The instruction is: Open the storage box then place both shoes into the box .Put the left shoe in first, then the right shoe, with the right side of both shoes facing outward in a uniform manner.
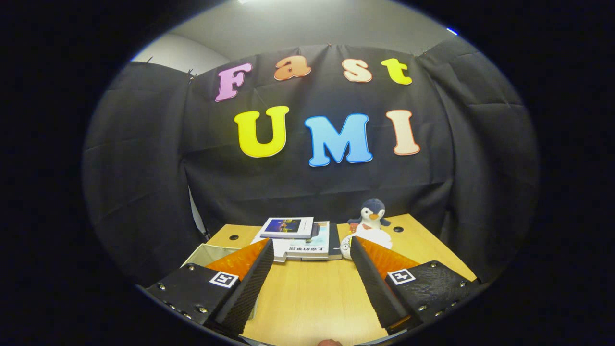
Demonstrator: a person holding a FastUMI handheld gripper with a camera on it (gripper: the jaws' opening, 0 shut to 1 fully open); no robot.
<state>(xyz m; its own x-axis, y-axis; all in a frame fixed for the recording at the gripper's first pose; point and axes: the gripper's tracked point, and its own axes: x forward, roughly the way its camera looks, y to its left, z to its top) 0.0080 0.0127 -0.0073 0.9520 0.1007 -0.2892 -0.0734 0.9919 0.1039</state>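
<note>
While the smooth wooden tabletop (307, 298) lies under it, the hand-held gripper (312, 250) hangs spread wide, holding nothing. Flat books (300, 238) and a plush penguin (371, 216) sit beyond its ribbed fingers; the pale storage box (204, 253) is behind the left finger.

Gripper camera looks low along the table (307, 298) toward the booth wall (307, 187).

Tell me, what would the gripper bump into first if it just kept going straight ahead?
Probably the stack of books lying on the table. The open gripper points right at it, with bare tabletop between. The toy penguin sits off to one side. Depth is hard to judge.
</note>
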